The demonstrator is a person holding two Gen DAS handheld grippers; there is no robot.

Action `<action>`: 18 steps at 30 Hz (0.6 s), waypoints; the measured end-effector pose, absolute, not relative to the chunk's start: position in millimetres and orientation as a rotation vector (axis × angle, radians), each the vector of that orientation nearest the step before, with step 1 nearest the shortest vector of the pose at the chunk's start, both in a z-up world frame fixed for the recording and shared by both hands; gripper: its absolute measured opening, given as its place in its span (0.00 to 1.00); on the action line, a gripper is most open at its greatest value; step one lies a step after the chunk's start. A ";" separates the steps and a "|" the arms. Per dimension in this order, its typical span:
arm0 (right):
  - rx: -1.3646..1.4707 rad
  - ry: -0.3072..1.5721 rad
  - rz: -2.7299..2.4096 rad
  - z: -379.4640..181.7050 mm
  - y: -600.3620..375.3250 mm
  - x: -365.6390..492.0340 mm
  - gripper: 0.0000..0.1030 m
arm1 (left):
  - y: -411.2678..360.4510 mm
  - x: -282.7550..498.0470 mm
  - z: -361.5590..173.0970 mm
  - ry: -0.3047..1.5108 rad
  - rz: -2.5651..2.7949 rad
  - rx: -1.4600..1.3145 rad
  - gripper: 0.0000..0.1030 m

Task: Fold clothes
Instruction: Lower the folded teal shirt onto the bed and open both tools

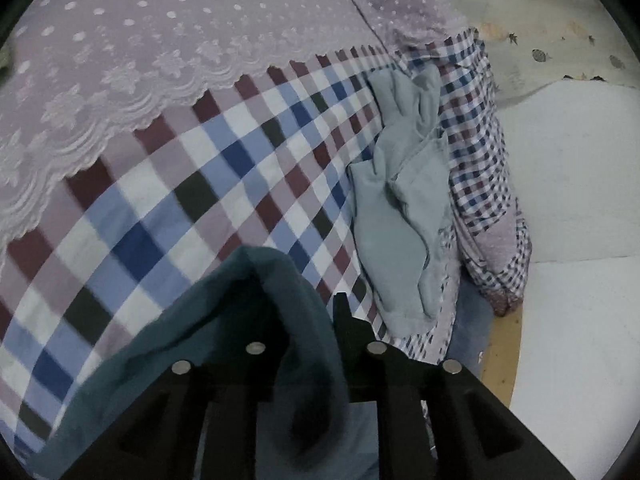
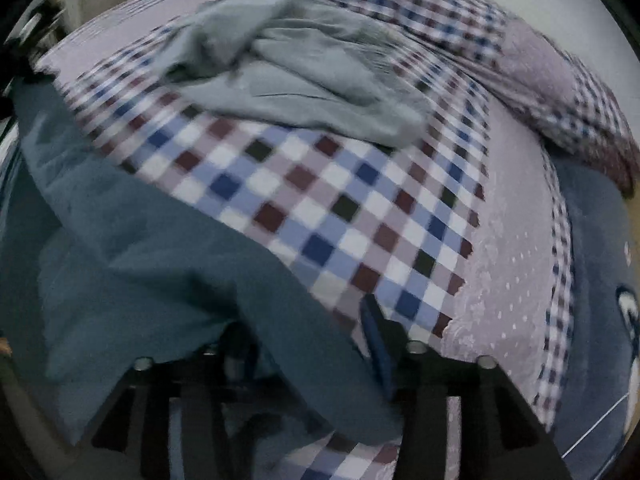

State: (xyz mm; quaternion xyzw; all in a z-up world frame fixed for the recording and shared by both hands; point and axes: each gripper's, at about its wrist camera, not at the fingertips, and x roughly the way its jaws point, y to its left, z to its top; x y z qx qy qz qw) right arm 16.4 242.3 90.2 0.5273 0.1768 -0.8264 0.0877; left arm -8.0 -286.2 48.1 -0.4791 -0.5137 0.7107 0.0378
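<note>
A dark teal garment (image 1: 224,320) lies over the checked bed cover and drapes across my left gripper (image 1: 304,316), which is shut on a fold of it; only the right fingertip (image 1: 341,304) shows. In the right wrist view the same teal garment (image 2: 152,264) spreads from the left down to my right gripper (image 2: 312,332), shut on its edge, with the left finger hidden under cloth. A crumpled light grey garment (image 1: 404,200) lies apart near the bed's edge, also the light grey garment (image 2: 296,76) beyond the teal one.
The bed carries a checked cover (image 1: 224,168) with a lilac lace panel (image 1: 140,40). A bundled checked quilt (image 2: 552,80) sits at the bed's edge. White floor tiles (image 1: 580,184) and a dark blue mat (image 2: 600,280) lie beside the bed.
</note>
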 end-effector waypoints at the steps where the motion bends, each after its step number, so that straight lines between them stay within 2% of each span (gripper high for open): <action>1: 1.568 0.473 -2.528 93.3 253.4 13.7 0.54 | -288.4 -9.6 48.6 -1.587 2.184 -1.441 0.20; 4: 1.539 0.296 -2.770 106.9 290.0 9.9 0.55 | -301.1 -7.4 52.0 -1.626 2.244 -1.300 0.29; 8: 1.511 0.096 -2.883 113.4 321.7 18.5 0.56 | -324.2 7.6 66.4 -1.628 2.384 -1.084 0.55; 12: 1.462 0.026 -2.884 110.7 324.4 54.4 0.59 | -342.9 29.3 73.5 -1.539 2.474 -1.040 0.62; 18: 1.319 -0.201 -2.886 103.6 307.3 122.3 0.64 | -348.2 85.7 67.3 -1.334 2.564 -1.102 0.66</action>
